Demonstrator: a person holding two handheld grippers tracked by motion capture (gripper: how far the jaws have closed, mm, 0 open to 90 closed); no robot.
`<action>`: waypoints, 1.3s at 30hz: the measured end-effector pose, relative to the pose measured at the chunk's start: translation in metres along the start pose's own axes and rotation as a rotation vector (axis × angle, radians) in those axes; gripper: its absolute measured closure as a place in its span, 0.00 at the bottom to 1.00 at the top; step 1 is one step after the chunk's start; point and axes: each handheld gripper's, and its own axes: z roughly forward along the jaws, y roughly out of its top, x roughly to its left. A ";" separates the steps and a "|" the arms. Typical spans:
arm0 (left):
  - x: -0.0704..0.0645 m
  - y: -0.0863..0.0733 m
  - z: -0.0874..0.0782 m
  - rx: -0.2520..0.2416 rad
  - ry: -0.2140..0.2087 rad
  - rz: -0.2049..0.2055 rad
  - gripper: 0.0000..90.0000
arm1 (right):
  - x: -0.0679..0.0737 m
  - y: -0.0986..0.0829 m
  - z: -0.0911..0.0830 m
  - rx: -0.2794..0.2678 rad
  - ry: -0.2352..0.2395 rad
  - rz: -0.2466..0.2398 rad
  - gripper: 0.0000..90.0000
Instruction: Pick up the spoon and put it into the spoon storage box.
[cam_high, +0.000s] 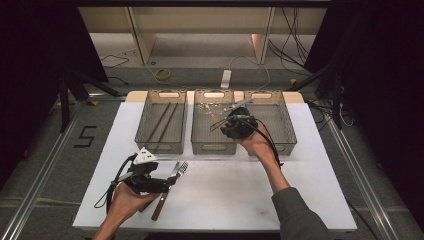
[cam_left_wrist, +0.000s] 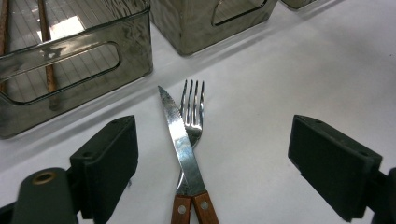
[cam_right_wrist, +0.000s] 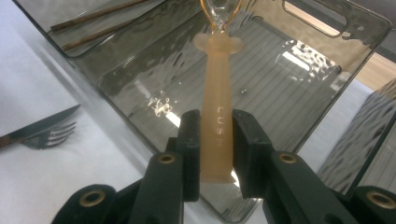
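A knife (cam_left_wrist: 183, 149) with a wooden handle lies crossed over a metal fork (cam_left_wrist: 193, 105) on the white table (cam_high: 225, 190). My left gripper (cam_left_wrist: 215, 154) stands open around them, low over the table, one jaw on each side. In the high view the knife (cam_high: 165, 192) and fork (cam_high: 182, 168) lie at the front left, at the left gripper (cam_high: 169, 186). My right gripper (cam_right_wrist: 217, 135) is shut on the beige handle of a clear-bowled spoon (cam_right_wrist: 218, 102), held above the middle bin (cam_right_wrist: 280, 70). The right gripper (cam_high: 227, 126) hovers over that bin (cam_high: 214, 148).
Three grey see-through bins stand in a row at the back of the table. The left bin (cam_high: 160, 148) holds two brown chopsticks (cam_high: 162, 121). A metal utensil (cam_high: 239, 104) lies at the back, between the middle bin and the right bin (cam_high: 289, 131). Cables lie on the floor beyond.
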 end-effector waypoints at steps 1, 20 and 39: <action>0.000 0.000 0.000 -0.002 0.000 -0.002 0.17 | 0.000 0.000 0.000 0.000 0.000 0.000 0.83; -0.001 0.000 0.001 0.001 -0.003 0.002 0.17 | -0.007 0.013 0.017 0.018 -0.015 0.041 0.83; -0.001 0.000 0.001 0.004 -0.005 0.003 0.17 | -0.007 0.015 0.033 0.031 -0.007 0.070 0.83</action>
